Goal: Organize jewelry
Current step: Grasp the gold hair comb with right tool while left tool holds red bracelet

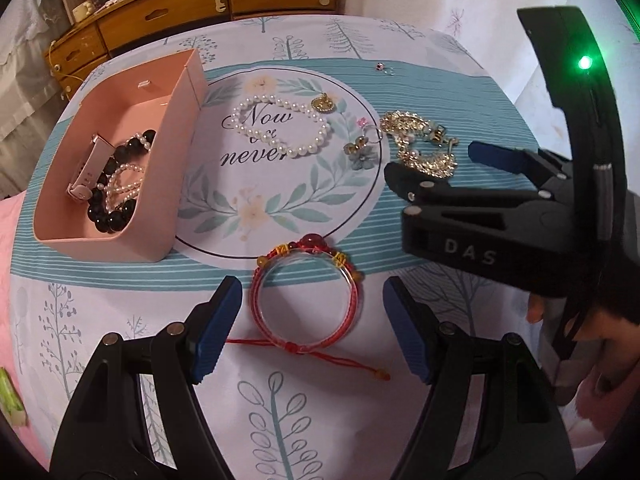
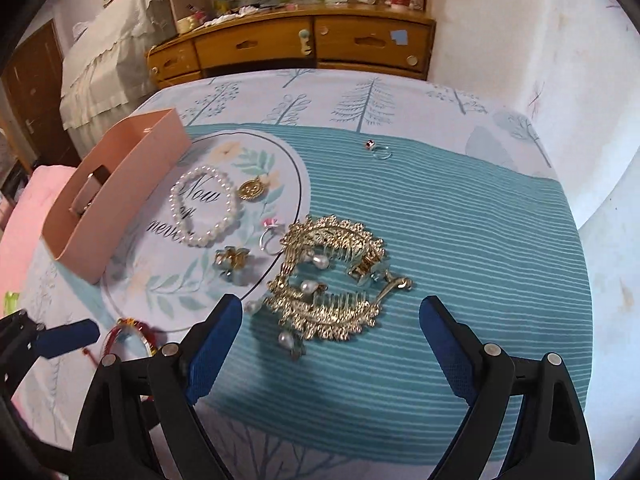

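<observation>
A pink box (image 1: 72, 240) at the left holds a black bead bracelet (image 1: 116, 184), a pearl strand and a watch. A red cord bracelet (image 1: 306, 300) lies on the cloth between the fingers of my open left gripper (image 1: 312, 320). A pearl bracelet (image 1: 280, 128), a gold pendant (image 1: 323, 103), a flower earring (image 1: 358, 152) and gold hair combs (image 2: 328, 280) lie further out. My right gripper (image 2: 328, 332) is open and empty just short of the combs; it also shows in the left wrist view (image 1: 432, 168). The box shows in the right wrist view (image 2: 120, 184).
A small ring (image 2: 378, 150) and a red stud lie at the far side of the round table with its tree-print cloth (image 1: 320, 420). A wooden dresser (image 2: 320, 44) stands behind. A pink cushion (image 2: 24, 220) is at the left.
</observation>
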